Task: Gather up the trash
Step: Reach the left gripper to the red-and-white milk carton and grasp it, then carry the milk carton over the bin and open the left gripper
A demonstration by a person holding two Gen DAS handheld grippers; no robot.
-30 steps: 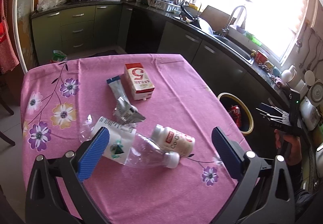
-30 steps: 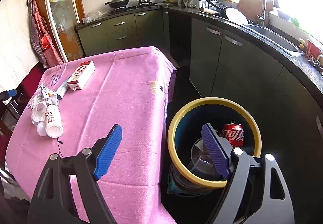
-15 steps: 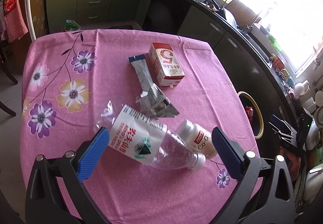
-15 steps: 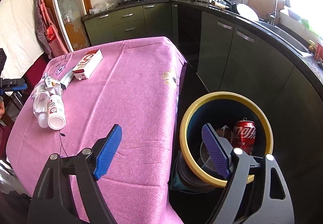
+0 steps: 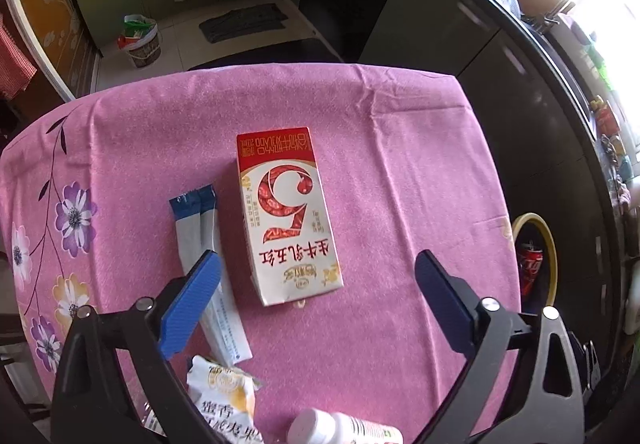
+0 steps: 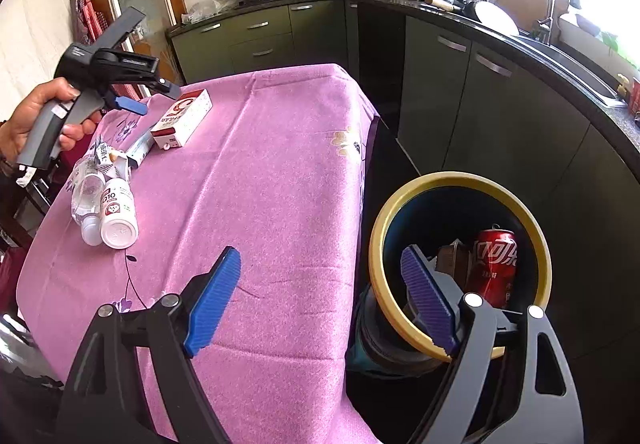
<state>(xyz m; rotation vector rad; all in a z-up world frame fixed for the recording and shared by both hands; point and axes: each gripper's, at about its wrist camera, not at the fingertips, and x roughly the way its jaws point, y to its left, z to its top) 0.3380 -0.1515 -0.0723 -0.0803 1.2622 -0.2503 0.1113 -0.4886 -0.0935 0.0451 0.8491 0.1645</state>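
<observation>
L gripper [image 5: 316, 280]: I see it spread over the milk carton [image 5: 286, 215], mid table [image 5: 420, 163]; jaws just narrowed, not gripping.
R gripper [image 6: 324, 296]: spread, empty, by bin [image 6: 536, 240] (cola can [image 6: 494, 264] inside).
R view only: bottles [image 6: 108, 203] at table's left edge.

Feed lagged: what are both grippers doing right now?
Left gripper: open, jaws just closing slightly, above the milk carton, holding nothing.
Right gripper: open, empty.
</observation>
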